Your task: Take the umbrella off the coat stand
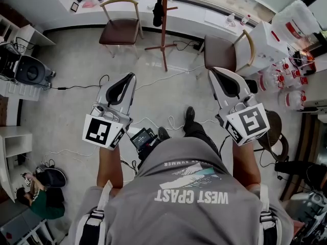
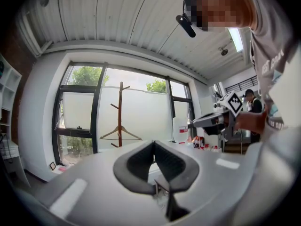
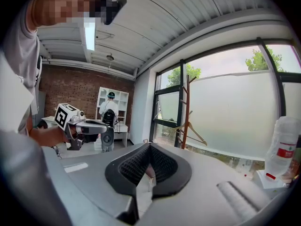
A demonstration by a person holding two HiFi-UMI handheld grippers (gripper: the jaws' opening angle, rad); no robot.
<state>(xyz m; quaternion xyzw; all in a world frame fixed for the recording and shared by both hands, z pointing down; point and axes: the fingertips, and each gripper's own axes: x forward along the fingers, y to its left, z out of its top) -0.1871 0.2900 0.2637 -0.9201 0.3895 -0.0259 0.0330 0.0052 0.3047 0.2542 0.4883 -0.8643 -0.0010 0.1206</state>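
Observation:
The wooden coat stand (image 1: pixel 164 29) rises by the window wall, straight ahead across the floor. A dark folded umbrella (image 1: pixel 158 11) hangs from a peg on its left side. My left gripper (image 1: pixel 129 78) and right gripper (image 1: pixel 213 71) are held side by side, well short of the stand, both shut with nothing in them. In the left gripper view the coat stand (image 2: pixel 120 114) carries a wooden hanger (image 2: pixel 120 134), seen beyond the closed jaws of the left gripper (image 2: pixel 154 142). The right gripper view shows the coat stand (image 3: pixel 185 112) to the right of the right gripper (image 3: pixel 149 146). The umbrella cannot be made out in either gripper view.
A brown chair (image 1: pixel 121 29) stands left of the stand and another chair (image 1: pixel 225 52) to its right. Cables (image 1: pixel 153 80) trail over the floor. Large water bottles (image 1: pixel 286 78) crowd the right side. A black device (image 1: pixel 28 70) and white shelves sit at the left.

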